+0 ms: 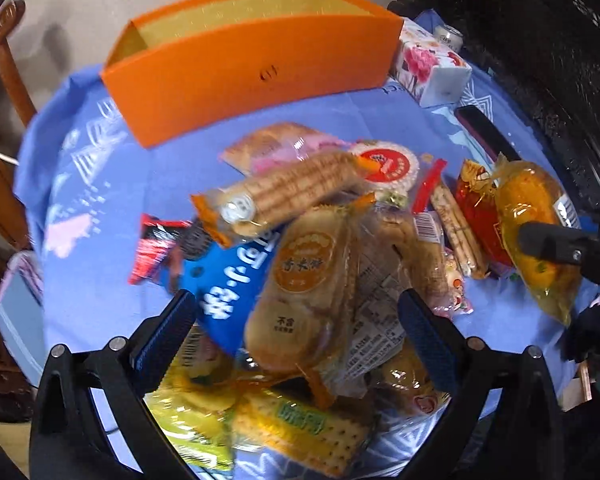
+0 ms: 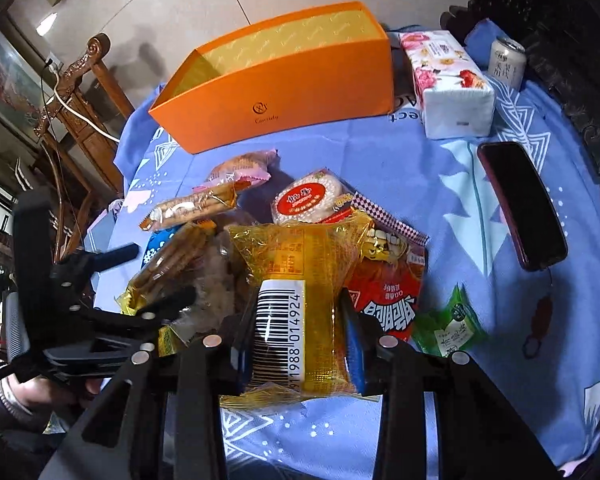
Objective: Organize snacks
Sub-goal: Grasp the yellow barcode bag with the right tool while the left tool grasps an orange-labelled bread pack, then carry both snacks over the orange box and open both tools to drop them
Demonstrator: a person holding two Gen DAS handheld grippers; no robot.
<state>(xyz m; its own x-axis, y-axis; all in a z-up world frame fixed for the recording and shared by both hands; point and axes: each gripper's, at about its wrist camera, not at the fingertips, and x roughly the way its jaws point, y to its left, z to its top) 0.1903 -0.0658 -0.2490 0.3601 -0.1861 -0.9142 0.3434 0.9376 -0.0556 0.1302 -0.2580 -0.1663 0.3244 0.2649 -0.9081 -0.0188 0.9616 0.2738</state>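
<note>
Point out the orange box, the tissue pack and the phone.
orange box (image 2: 284,96), right wrist view, front wall.
tissue pack (image 2: 446,68), right wrist view, flowered top face.
phone (image 2: 520,204), right wrist view, middle of the dark screen.

Both wrist cameras are looking steeply down along their fingers, close over the snack pile on the blue cloth. The left view is hanging over the pile's left side, the right view over its right. Both are sharing the orange box and the tissue pack beyond.
</note>
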